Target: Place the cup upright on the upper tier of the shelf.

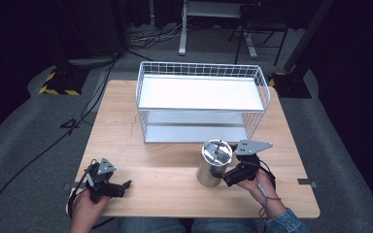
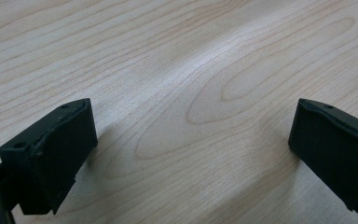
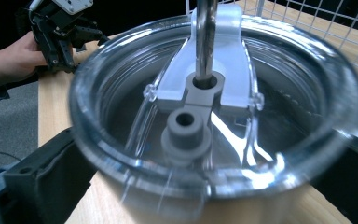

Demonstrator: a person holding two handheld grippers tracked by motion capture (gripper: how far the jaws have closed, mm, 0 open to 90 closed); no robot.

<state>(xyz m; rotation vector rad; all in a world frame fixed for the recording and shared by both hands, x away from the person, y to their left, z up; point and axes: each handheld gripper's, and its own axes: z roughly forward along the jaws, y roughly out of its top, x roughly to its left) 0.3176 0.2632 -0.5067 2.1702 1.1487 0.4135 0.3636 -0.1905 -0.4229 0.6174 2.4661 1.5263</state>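
A steel tumbler (image 1: pixel 208 174) with a clear lid (image 1: pixel 217 151) stands upright on the wooden table (image 1: pixel 165 196), in front of the rack. My right gripper (image 1: pixel 218 175) is shut on the tumbler's body from the right side. In the right gripper view the lid (image 3: pixel 214 116) sits close between my black jaws, and a metal straw (image 3: pixel 206 37) rises through it. My left gripper (image 1: pixel 122 187) rests at the table's front left, held in a hand. It is open, its jaws (image 2: pixel 191 154) wide apart over bare wood with nothing between them.
A white wire rack (image 1: pixel 201 92) with two shelves stands on the far half of the table. Its wire corner (image 3: pixel 307 18) shows just behind the tumbler. Cables and stand feet lie on the grey floor (image 1: pixel 24 126) around the table.
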